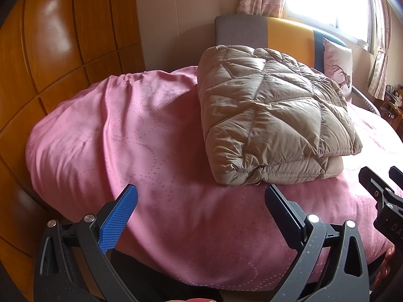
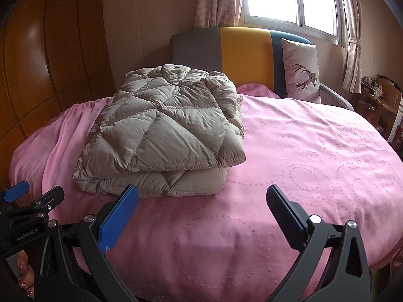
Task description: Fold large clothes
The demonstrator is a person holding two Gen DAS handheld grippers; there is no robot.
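my left gripper hangs at the bottom of its frame with fingers spread wide, holding nothing, over the near edge of the pink bedspread. my right gripper is the same, fingers wide apart and empty. the folded beige quilted down jacket lies on the bedspread in the centre left of the right view, its layers stacked. a deer-print pillow leans on the headboard at upper right.

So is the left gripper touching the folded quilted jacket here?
Apart. In the left wrist view, the open left gripper sits short of the folded jacket, with bare pink bedspread between its fingertips and the jacket's near edge.
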